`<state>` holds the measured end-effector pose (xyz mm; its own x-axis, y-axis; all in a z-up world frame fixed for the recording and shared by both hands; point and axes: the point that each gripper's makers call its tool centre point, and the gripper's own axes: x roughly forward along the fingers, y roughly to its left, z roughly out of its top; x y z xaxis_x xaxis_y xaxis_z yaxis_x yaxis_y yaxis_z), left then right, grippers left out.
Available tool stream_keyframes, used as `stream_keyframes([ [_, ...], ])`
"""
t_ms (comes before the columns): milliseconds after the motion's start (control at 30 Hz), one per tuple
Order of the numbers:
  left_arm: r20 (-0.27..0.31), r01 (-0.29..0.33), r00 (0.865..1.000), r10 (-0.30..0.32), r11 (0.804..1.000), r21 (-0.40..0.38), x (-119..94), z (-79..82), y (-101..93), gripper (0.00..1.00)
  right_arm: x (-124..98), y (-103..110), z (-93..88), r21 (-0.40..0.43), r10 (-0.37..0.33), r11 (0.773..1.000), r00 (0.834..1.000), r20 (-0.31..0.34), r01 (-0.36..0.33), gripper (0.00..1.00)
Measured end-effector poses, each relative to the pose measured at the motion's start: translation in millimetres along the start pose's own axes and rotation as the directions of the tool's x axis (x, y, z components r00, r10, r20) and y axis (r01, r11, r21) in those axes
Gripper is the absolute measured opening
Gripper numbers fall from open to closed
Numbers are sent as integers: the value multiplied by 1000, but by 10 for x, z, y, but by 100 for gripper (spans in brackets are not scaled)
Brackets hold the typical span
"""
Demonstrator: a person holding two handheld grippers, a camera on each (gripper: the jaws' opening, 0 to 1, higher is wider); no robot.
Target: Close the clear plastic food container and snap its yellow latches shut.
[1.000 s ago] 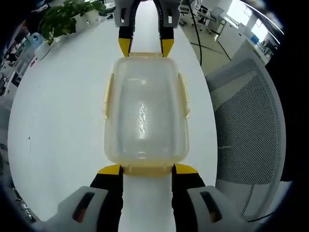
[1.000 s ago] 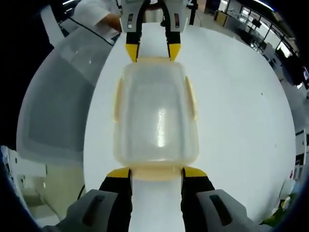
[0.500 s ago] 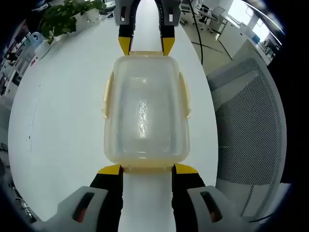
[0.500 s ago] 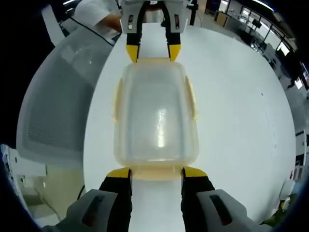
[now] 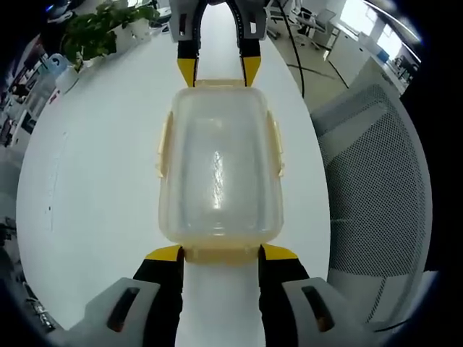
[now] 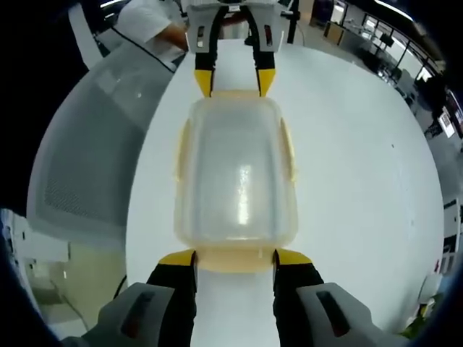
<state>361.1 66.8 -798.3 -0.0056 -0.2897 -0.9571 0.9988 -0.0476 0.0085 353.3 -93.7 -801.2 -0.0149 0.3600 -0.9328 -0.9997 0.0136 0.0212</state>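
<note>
We see a white table (image 5: 94, 181) in an open office, with a grey mesh chair (image 5: 369, 195) at its edge and a potted plant (image 5: 98, 29) at the far end. On the table lies the clear plastic food container (image 5: 219, 173), lid on, between the two grippers, which face each other from its short ends. In the left gripper view, the left gripper (image 5: 220, 253) has its yellow-tipped jaws spread apart, the tips set against the near end's yellow latch (image 5: 221, 254); the right gripper (image 5: 217, 71) meets the far end the same way. In the right gripper view, the right gripper (image 6: 235, 257) is likewise released, jaws wide at the container (image 6: 235, 177). The side latches (image 5: 274, 141) stand slightly out from the walls; we cannot tell whether they are snapped
</note>
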Motion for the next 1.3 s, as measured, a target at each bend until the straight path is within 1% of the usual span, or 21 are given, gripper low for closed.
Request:
stream_keyframes([
  [67,2,-4,1000,4,1000,7,-6,2,3,41,-4,11,-10,3,3,1000,1000,-3,-3,40],
  [100,0,-3,1000,3,1000,7,-5,-1,2,45,-10,18,-18,5,5,1000,1000,-5,-5,41],
  [167,-5,1,1000,-1,1000,1,-3,-13,-17,52,-19,31,-30,14,5,1000,1000,-1,-5,46],
  [200,-9,0,1000,0,1000,3,-2,-24,-22,53,-25,34,-46,16,-1,1000,1000,-2,1,47],
  [300,-10,-1,1000,1,1000,7,-11,-37,-33,50,-52,43,-85,22,-10,1000,1000,-6,10,43],
  [333,-5,-1,1000,1,1000,3,-14,-30,-35,50,-71,29,-91,35,-22,999,1000,-2,22,42],
  [433,3,-6,1000,6,1000,-12,-16,-16,-27,50,-107,8,-105,73,-33,997,999,15,32,42],
  [667,15,-8,1000,8,1000,-18,-11,5,-41,50,-129,-21,-106,126,-46,991,999,30,42,40],
  [833,34,1,999,1,998,-69,-23,3,-30,49,-145,-3,-52,178,-32,984,998,57,21,40],
  [900,47,8,999,-4,996,-87,-35,18,-41,49,-162,-18,-10,214,-33,977,996,83,14,40],
  [967,61,7,998,0,994,-111,-45,29,-38,48,-171,-17,9,255,-28,967,995,94,4,40],
  [1167,64,22,998,-9,978,-207,-54,-37,-50,49,-158,18,12,342,-17,940,995,98,-18,40],
  [1233,76,34,997,-15,969,-247,-66,-36,-75,49,-152,5,7,381,-23,924,995,100,-17,39],
  [1267,91,41,996,-15,958,-283,-70,-29,-77,48,-152,7,18,409,-23,912,994,109,-24,38],
  [1300,104,50,994,-20,955,-293,-75,-18,-80,48,-153,15,36,438,-22,898,993,120,-33,38],
])
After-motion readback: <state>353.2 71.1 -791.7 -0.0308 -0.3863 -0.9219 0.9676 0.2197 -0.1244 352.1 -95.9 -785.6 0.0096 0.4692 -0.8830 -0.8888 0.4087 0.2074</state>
